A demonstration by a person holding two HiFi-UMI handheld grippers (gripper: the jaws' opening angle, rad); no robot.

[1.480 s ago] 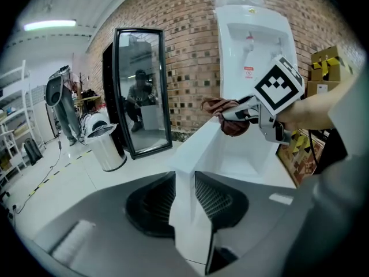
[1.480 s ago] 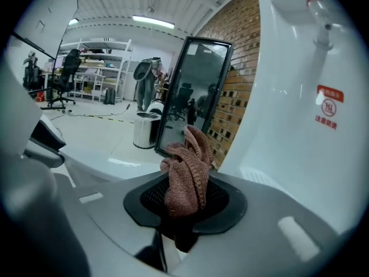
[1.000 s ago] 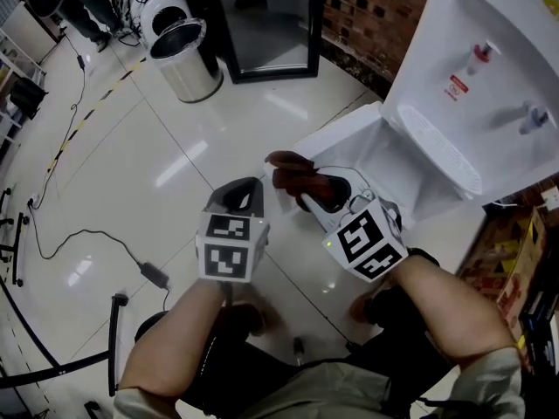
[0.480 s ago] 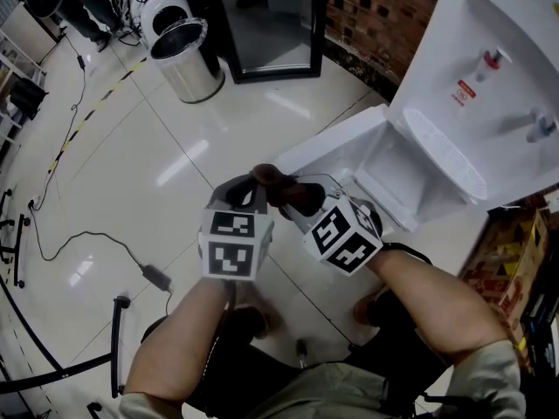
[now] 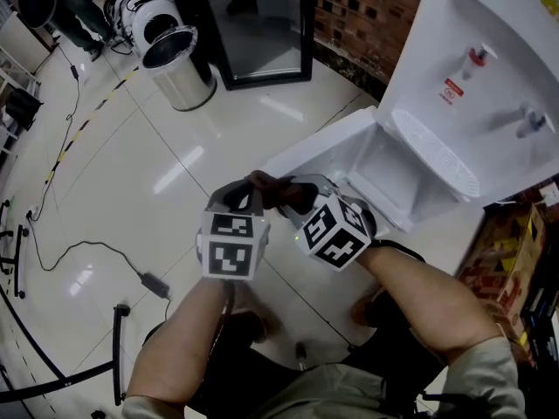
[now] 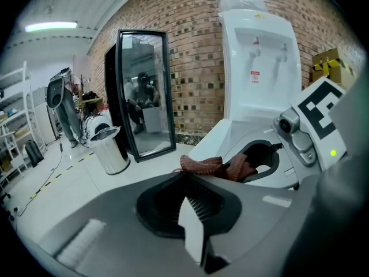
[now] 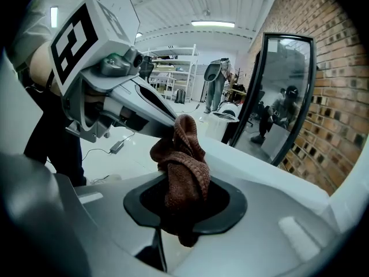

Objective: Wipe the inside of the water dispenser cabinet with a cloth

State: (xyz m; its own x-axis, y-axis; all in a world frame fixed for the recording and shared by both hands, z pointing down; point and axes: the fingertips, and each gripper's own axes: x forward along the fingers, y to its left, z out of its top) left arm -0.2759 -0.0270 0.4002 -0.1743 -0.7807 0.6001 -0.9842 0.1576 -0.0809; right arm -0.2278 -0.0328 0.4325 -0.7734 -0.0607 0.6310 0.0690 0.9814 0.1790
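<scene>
- steel bin (image 5: 183,75): stands open-topped on the tiled floor (image 5: 131,173), at 10 o'clock in the head view.
- mirror (image 5: 262,24): black-framed, at 12 o'clock, just beside the brick wall (image 5: 376,11).
- left gripper (image 5: 254,182): jaws clenched together, nothing between the pads. Its marker cube (image 5: 231,247) sits at 7 o'clock from the tips. The tips meet the upper end of the cloth without pinching it.
- cloth (image 5: 281,192): brown, knitted and bunched. It is held off the floor between the two grippers' tips, outside the cabinet, at 8 o'clock from the cabinet opening and near the free edge of the open door.
- right gripper (image 5: 299,201): jaws part-way apart and grasping the lower bunch of the cloth. In the right gripper view the cloth rises from the pads toward 12 o'clock, up to the left gripper's tips.
- cabinet door (image 5: 319,151): white, swung open toward 9 o'clock from the cabinet.
- cabinet (image 5: 389,171): white inside, open, at the foot of the dispenser.
- water dispenser (image 5: 498,51): white, at 2 o'clock, with a red tap (image 5: 476,58) and a blue tap (image 5: 529,120) above a drip grille (image 5: 437,151).
- cardboard box (image 5: 511,269): at 4 o'clock, beside the dispenser.
</scene>
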